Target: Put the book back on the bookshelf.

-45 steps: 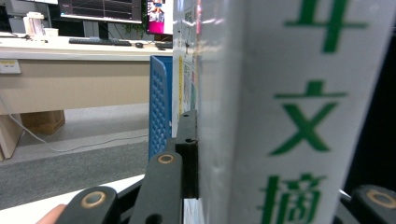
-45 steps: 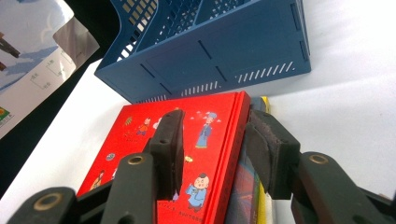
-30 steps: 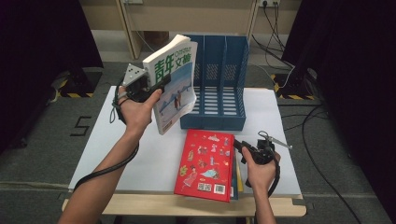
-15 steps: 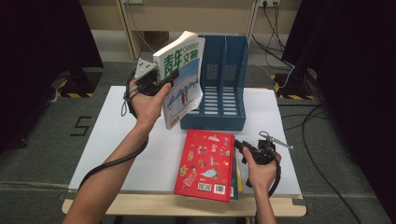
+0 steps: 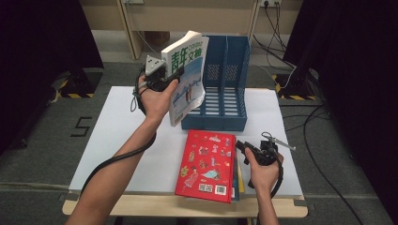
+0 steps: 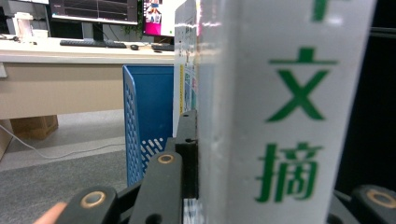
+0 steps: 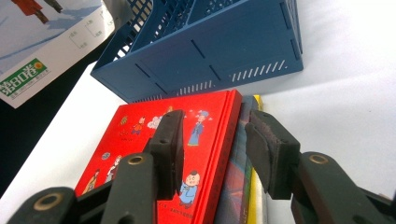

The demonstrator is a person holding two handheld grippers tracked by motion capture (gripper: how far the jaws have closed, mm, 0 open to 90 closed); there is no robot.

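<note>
Left gripper is grasping a white magazine above the counter, at the blue file rack's nine o'clock.
The right gripper view is showing the right gripper's released fingers straddling a red book's edge.

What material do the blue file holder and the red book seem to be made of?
The blue file holder looks like moulded plastic with a matt finish: its thin walls carry regular slots and perforations. The red book seems to be a hardcover with a glossy printed cover, probably laminated board: it lies flat, with a stiff, thick edge.
</note>
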